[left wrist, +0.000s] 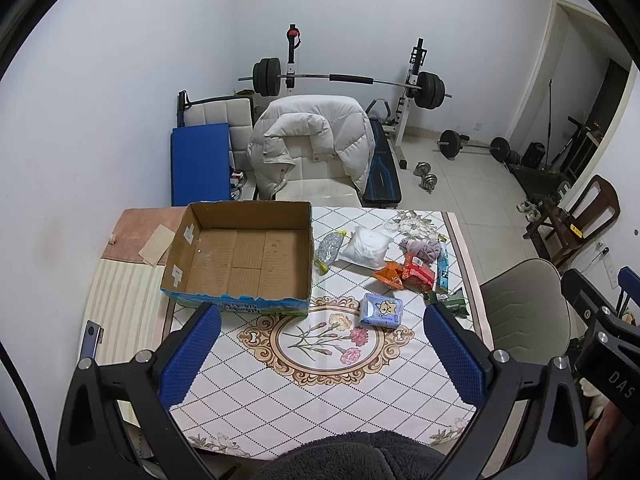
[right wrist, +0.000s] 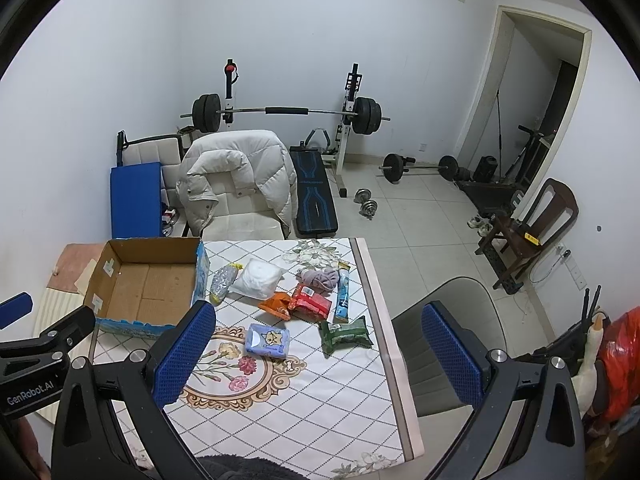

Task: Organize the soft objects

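An empty cardboard box (left wrist: pixel 240 256) stands on the table's left part; it also shows in the right wrist view (right wrist: pixel 140 284). To its right lie soft packs: a purple tissue pack (left wrist: pixel 381 310) (right wrist: pixel 268 341), a white bag (left wrist: pixel 366 247) (right wrist: pixel 259 279), a silvery pouch (left wrist: pixel 329 249), orange (left wrist: pixel 390 274) and red (left wrist: pixel 418 272) packs, a mauve cloth (left wrist: pixel 420 248), a blue sachet (left wrist: pixel 443 270) and a green pack (right wrist: pixel 347 334). My left gripper (left wrist: pixel 322 354) is open and empty above the table's front. My right gripper (right wrist: pixel 320 356) is open and empty, nearer the right edge.
The table (left wrist: pixel 320 392) has a flowered diamond-pattern cloth. A chair with a white jacket (left wrist: pixel 308 140) stands behind it, a grey chair (left wrist: pixel 524 312) to its right. Weight bench and barbells (left wrist: pixel 344 80) are at the back. A folded cloth (left wrist: pixel 116 312) lies left of the box.
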`<state>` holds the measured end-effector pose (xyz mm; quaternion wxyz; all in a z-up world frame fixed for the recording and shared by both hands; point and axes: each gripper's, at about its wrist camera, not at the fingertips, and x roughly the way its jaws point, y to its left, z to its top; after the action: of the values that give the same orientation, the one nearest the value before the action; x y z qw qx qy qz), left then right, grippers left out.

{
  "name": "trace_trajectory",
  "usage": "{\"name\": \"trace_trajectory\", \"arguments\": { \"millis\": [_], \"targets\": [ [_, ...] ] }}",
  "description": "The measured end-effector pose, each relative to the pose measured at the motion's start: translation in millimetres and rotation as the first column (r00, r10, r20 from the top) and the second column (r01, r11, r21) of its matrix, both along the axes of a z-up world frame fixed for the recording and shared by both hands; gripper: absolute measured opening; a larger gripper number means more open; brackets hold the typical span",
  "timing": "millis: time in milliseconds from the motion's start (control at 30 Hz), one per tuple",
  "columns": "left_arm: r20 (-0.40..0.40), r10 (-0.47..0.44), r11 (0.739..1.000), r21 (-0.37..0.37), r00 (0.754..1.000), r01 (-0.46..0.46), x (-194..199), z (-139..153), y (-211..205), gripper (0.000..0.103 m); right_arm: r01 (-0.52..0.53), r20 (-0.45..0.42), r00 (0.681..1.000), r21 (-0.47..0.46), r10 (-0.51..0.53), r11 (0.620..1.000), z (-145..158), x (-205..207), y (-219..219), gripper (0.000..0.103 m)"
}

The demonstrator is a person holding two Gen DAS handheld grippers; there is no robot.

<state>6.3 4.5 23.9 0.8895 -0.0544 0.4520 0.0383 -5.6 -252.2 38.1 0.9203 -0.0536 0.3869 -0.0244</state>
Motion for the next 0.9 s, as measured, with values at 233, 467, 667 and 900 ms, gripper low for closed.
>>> {"name": "trace_trajectory", "arguments": {
  "millis": [233,467,667,900],
  "targets": [
    [-0.014,-0.006,1.0,-0.005,1.0,0.005,3,-7,1,0.103,0.002,-0.01,1.0,0.017,-0.002,1.0,-7,12,3,0.103],
    [-0.109,0.004,1.0,-0.015,0.994,-0.006,70,-66,5,0.103,0.064,-0.165,0.985,0.064,-0.052,0.996,-62,64,-48,0.103],
    [-0.446,-0.134,0.987,-0.14,0.885,0.079,156,-203,-36,0.103,0.122,-0.288,0.954,0.12,-0.083,0.985,-177,159,-129,0.103],
    [-0.761,-0.08,0.834,-0.404,0.644,-0.375,197,-377,-59,0.102,0.141,-0.607,0.793,0.093,-0.056,0.986,-357,224,-158,0.103]
  ]
}}
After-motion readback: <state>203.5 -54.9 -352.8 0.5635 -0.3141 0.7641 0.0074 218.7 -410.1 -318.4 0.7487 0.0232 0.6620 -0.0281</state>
